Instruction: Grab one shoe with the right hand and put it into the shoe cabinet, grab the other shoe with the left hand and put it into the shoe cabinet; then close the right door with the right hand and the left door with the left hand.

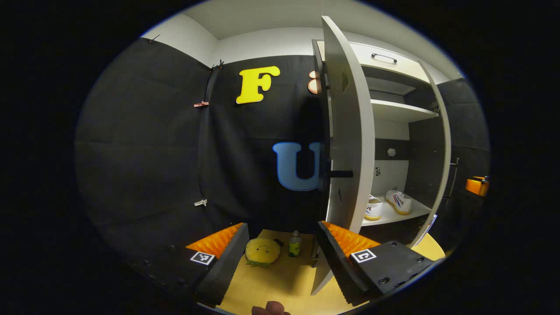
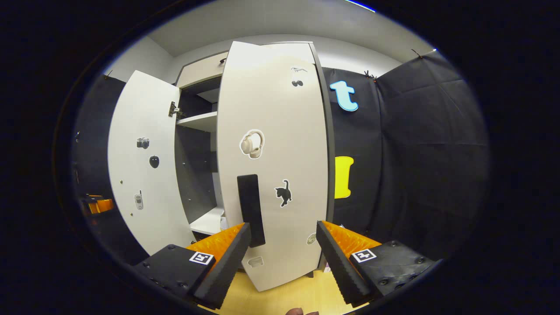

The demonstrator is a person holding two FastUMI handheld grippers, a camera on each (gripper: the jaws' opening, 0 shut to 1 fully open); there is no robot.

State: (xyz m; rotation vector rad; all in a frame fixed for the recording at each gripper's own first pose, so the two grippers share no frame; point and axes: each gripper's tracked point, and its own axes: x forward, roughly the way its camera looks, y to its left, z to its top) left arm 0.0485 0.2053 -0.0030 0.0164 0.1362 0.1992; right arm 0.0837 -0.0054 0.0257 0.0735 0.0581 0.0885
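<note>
Both shoes [image 1: 389,204] are seen on the cabinet's lower shelf [image 1: 411,214], so door closing is judged in hand. The right tongs [image 2: 283,258] are held open before the right door [image 2: 271,166]; the left tongs [image 1: 282,258] are open, empty. Next, the left door [image 1: 345,131] should be pushed shut.

White shoes [image 1: 391,204], off-white cabinet doors [image 2: 271,144]

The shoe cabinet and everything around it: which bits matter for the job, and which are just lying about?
Part of the job:
white shoe cabinet
two white shoes on its lower shelf
white left door
white right door

Lying about:
yellow plush toy
small green bottle
</note>
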